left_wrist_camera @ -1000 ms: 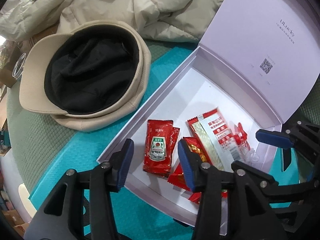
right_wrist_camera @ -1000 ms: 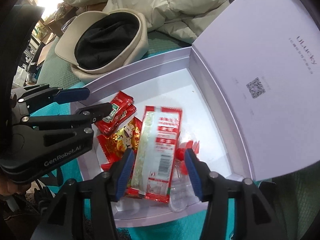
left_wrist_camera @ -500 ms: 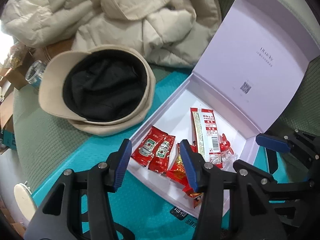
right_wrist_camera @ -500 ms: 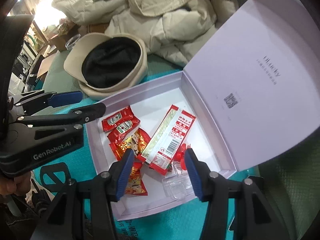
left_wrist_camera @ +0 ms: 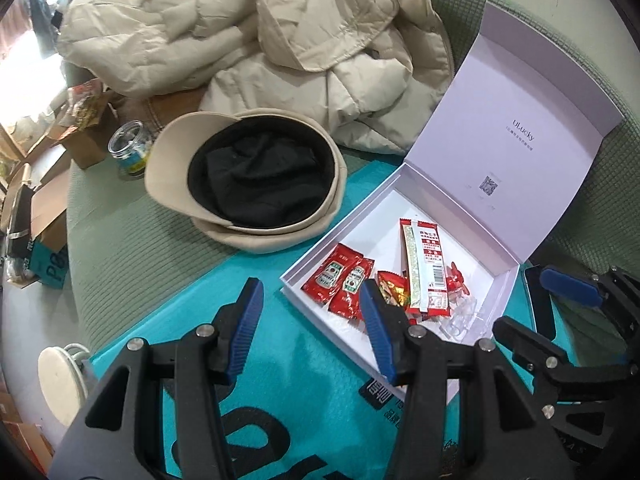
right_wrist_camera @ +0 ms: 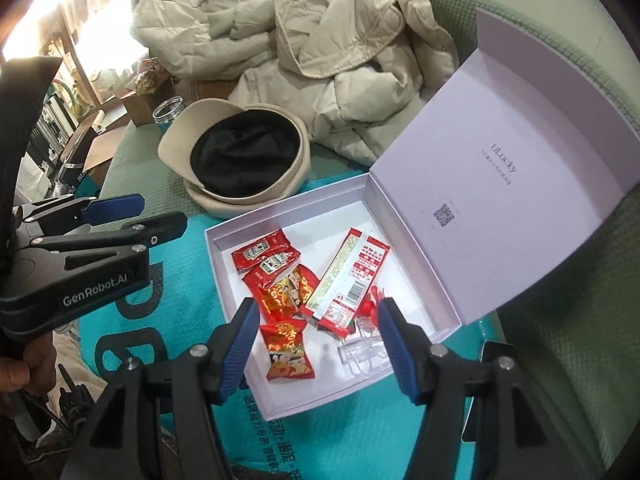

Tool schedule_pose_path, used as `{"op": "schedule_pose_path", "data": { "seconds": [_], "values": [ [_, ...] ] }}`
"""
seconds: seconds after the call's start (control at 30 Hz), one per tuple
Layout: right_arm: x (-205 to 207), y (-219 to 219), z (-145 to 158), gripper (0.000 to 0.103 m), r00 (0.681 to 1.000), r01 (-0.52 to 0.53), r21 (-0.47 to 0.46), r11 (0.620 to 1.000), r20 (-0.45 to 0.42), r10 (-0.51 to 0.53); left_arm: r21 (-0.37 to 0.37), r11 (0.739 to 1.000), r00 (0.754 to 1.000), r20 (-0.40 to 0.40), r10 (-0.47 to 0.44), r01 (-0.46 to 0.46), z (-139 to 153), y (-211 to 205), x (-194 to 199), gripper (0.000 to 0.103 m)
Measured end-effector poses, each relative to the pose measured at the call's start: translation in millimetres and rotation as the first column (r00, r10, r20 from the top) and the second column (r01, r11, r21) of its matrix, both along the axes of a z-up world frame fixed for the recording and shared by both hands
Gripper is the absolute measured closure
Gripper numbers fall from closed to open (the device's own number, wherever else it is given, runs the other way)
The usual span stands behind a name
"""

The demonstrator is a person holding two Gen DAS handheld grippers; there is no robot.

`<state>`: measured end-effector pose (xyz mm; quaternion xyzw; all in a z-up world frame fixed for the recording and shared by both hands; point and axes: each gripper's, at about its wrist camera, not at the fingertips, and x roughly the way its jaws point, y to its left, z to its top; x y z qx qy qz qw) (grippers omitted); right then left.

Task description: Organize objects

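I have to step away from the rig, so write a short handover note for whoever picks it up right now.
Left claw: open, holding nothing, above the teal bag beside the box.
Right claw: jaws just opened wider, nothing between them, above the box's near end.
White box: lid up. Inside lie two ketchup sachets, two red snack packets, a long red-and-white packet, a small red fan and a clear plastic piece.
Done: small items are boxed.
Left, likely: close the lid; hat and jacket lie outside on the green cushion.
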<state>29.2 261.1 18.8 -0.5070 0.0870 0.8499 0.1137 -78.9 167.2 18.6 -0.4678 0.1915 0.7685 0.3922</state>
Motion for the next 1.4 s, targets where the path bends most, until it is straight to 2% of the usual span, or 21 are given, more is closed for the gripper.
{"op": "schedule_pose_path", "data": {
  "seconds": [0.33, 0.63, 0.8, 0.9, 1.13, 1.4],
  "values": [
    [32, -21, 16, 0.037, 0.999, 0.021, 0.022, 1.0, -0.034, -0.021, 0.026, 0.999, 0.998, -0.04, 0.041, -0.04, 16, -34, 22, 0.054],
    [59, -26, 7, 0.036, 0.991, 0.13, 0.031, 0.991, -0.031, -0.129, -0.007, 0.998, 0.996, -0.058, 0.062, -0.062, 13, -51, 41, 0.054],
    [69, -32, 6, 0.036, 0.987, 0.157, 0.064, 0.986, -0.039, -0.154, 0.001, 0.998, 0.996, -0.058, 0.069, -0.069, 8, -60, 49, 0.054],
    [75, -38, 1, 0.035, 0.988, 0.154, 0.054, 0.987, -0.035, -0.153, 0.006, 0.998, 0.996, -0.061, 0.062, -0.062, 6, -63, 55, 0.054],
    [81, -31, -6, 0.033, 0.981, 0.192, 0.034, 0.981, -0.019, -0.192, 0.005, 0.999, 0.997, -0.061, 0.051, -0.05, 2, -67, 68, 0.054],
    [78, -33, -9, 0.033, 0.985, 0.173, 0.024, 0.985, -0.007, -0.172, 0.002, 0.997, 0.995, -0.066, 0.076, -0.076, 2, -68, 68, 0.054]
  ]
}}
